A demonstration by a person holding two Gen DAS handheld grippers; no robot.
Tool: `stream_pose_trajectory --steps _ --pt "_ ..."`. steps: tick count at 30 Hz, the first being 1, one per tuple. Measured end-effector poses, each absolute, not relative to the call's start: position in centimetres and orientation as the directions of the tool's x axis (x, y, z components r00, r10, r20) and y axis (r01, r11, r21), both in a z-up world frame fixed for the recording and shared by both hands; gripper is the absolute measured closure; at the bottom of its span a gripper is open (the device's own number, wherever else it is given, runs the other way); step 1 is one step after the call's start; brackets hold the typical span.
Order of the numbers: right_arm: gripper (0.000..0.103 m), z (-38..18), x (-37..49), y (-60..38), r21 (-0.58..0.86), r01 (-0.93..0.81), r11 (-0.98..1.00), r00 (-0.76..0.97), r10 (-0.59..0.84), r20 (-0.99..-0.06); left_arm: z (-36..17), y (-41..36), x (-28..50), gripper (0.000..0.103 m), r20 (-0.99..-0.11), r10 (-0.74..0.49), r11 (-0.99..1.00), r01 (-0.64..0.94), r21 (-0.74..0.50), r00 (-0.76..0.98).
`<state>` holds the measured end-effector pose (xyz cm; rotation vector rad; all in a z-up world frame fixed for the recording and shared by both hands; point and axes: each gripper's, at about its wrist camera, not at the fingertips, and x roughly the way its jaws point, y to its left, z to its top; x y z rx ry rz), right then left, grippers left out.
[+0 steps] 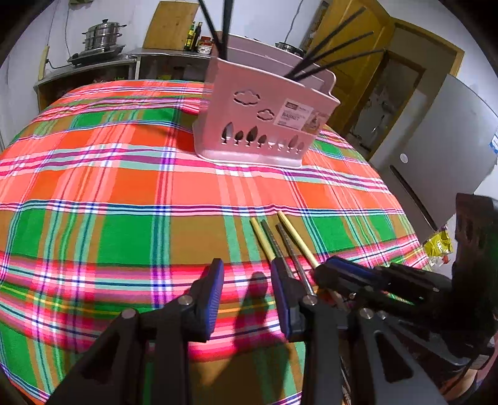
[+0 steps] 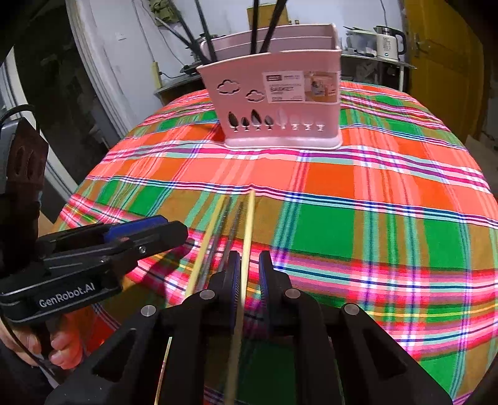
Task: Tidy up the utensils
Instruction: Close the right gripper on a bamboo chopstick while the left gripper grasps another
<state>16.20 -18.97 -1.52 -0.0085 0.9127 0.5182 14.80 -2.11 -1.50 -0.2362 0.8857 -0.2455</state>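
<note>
A pink utensil basket [image 1: 264, 115] [image 2: 280, 99] stands on the plaid tablecloth with several black chopsticks [image 1: 330, 53] [image 2: 264, 28] upright in it. Two yellow chopsticks [image 1: 295, 236] [image 2: 248, 227] and two grey metal chopsticks [image 1: 274, 240] [image 2: 225, 221] lie side by side on the cloth. My right gripper [image 2: 249, 268] straddles the right-hand yellow chopstick, jaws a little apart around it. It also shows in the left wrist view [image 1: 348, 271]. My left gripper [image 1: 249, 274] is open and empty just left of the chopsticks. It shows from the side in the right wrist view [image 2: 149, 230].
The round table's plaid cloth [image 1: 124, 193] [image 2: 389, 202] fills both views. Behind stand a counter with a steel pot [image 1: 102, 35], bottles [image 1: 194, 35], a kettle [image 2: 387, 43], a grey fridge [image 1: 435, 146] and yellow wooden doors [image 1: 367, 56] [image 2: 442, 62].
</note>
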Motion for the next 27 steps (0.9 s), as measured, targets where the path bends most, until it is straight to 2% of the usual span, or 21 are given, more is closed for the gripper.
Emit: stream_pose_trajectory --steps 7,18,19,20,22,27 --pt "0.091 -1.5 16.5 -22.8 0.232 -0.347 0.909 0.529 0.394 -0.752 -1.7 -3.6 15.0 0.07 -0.745 -0.264 0.962 0.108 -0.252 0.613" --pt "0.091 -1.4 16.4 -24.3 0.261 -0.325 0.909 0.538 0.405 -0.74 -1.7 -5.8 15.3 0.065 -0.756 -0.162 0.986 0.084 -0.141 0.634" --pt "0.091 -1.4 16.4 -24.3 0.262 -0.321 0.91 0.539 0.404 -0.739 -1.7 -5.7 15.3 0.067 -0.755 -0.159 0.987 0.083 -0.139 0.636" --pt "0.091 -1.4 16.4 -24.5 0.263 -0.319 0.91 0.54 0.403 -0.739 -1.7 -5.5 15.2 0.077 -0.755 -0.157 0.987 0.079 -0.138 0.637" --pt "0.091 -1.5 16.4 -24.6 0.265 -0.316 0.911 0.54 0.402 -0.739 -1.9 -5.0 15.1 0.087 -0.758 -0.135 0.991 0.076 -0.112 0.638" --pt "0.09 -1.5 16.4 -24.6 0.261 -0.316 0.912 0.54 0.399 -0.741 -1.9 -3.9 15.1 0.09 -0.761 -0.162 0.987 0.107 -0.122 0.628"
